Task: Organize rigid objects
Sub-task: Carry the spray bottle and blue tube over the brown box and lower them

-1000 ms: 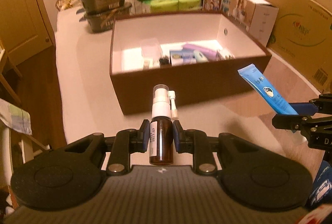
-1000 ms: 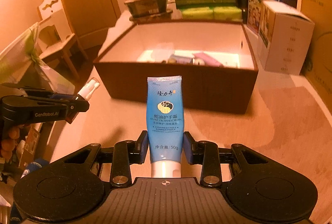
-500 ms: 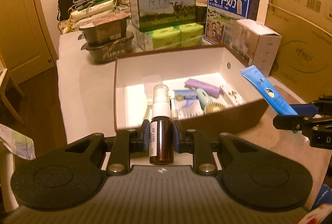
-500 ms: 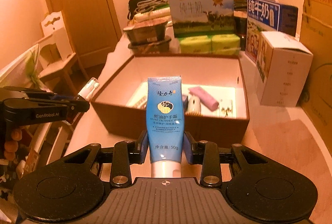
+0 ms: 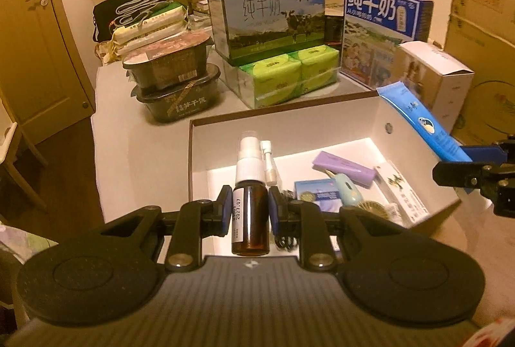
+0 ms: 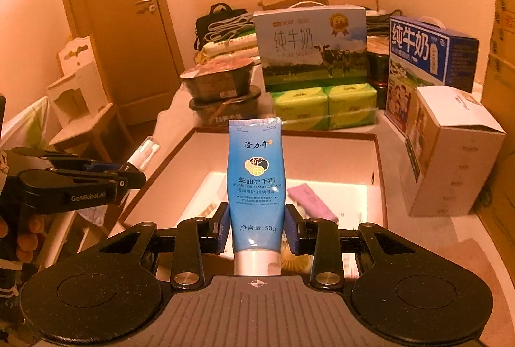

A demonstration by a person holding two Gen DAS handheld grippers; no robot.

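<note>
the left gripper (image 5: 249, 212) is clamped on a brown glass spray bottle with a white pump top (image 5: 250, 199), held upright, both blue pads pressing its sides. the right gripper (image 6: 256, 228) is clamped on a blue plastic hand cream tube with a white cap (image 6: 255, 186), cap end toward the camera, crimped end up. both held items hang above the open brown cardboard box with a white interior (image 5: 289, 125); the bottle is over its near left part, the tube over its near edge.

the box floor carries a purple rectangular case (image 5: 344, 168), a pale green rounded device (image 5: 347, 191) and a white-and-blue flat carton (image 5: 317, 194), grouped toward the right. the floor's left and far parts are bare. stacked dark food trays (image 5: 175, 86) and milk cartons (image 5: 270, 12) stand beyond the far wall.

the box's near wall is hidden behind the gripper bodies. small items under the left gripper cannot be identified.
</note>
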